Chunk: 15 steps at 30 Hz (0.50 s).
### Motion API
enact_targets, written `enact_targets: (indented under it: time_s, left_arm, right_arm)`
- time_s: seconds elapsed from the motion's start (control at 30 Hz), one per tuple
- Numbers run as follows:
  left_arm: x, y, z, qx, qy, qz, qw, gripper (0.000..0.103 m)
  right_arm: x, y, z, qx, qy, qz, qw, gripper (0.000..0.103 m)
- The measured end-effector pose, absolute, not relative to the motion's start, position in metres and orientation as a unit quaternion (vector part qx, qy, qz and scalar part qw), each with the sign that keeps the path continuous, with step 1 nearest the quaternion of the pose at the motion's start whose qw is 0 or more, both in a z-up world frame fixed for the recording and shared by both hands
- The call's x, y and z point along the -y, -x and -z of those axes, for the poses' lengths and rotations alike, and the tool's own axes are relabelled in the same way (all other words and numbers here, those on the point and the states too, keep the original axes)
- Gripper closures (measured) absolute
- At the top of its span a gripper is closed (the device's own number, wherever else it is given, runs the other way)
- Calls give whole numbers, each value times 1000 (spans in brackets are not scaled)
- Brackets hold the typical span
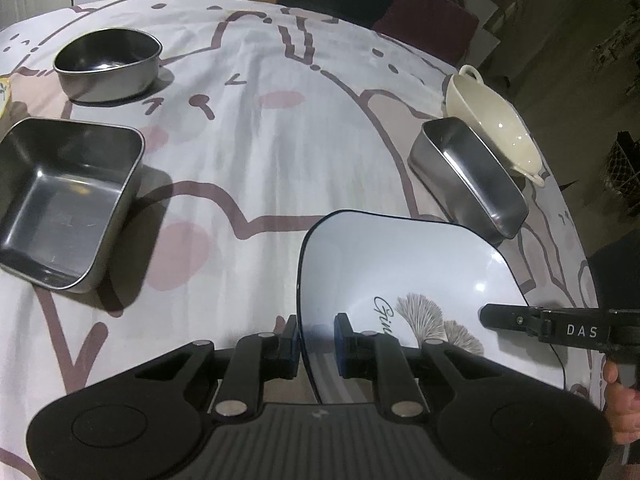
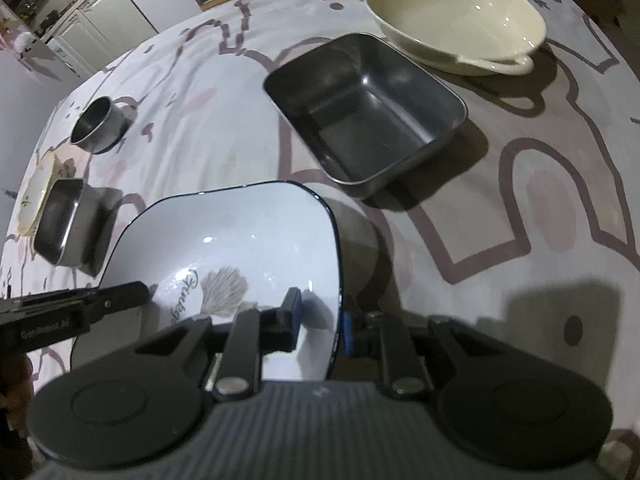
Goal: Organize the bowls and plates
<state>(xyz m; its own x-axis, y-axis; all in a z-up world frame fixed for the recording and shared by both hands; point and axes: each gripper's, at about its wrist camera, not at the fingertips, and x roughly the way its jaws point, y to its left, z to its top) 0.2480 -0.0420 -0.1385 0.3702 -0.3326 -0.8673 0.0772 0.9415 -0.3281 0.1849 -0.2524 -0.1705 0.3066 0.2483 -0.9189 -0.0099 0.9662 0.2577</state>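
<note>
The plate [image 1: 400,276] is held over the near part of the surface [image 1: 280,140], its left rim between the fingers of the left hand-held gripper [image 1: 316,346] and its right rim between those of the right hand-held gripper [image 2: 320,322]. Beyond the plate to the right a tray [image 2: 360,108] is set, and behind it, just beside, a handled dish [image 2: 452,16]. To the left a second tray [image 1: 64,200] is placed, with a bowl [image 1: 108,64] behind it and a small plate [image 2: 36,188] at its far left side.
</note>
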Motion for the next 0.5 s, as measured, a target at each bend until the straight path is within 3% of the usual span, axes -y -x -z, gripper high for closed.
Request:
enact_targets:
  time_s: [0.5]
  left_arm:
    - [48,-248,142,-552,94,130,818,83]
  right_arm:
    - [249,-185,181,-599,-65,-64,796,81]
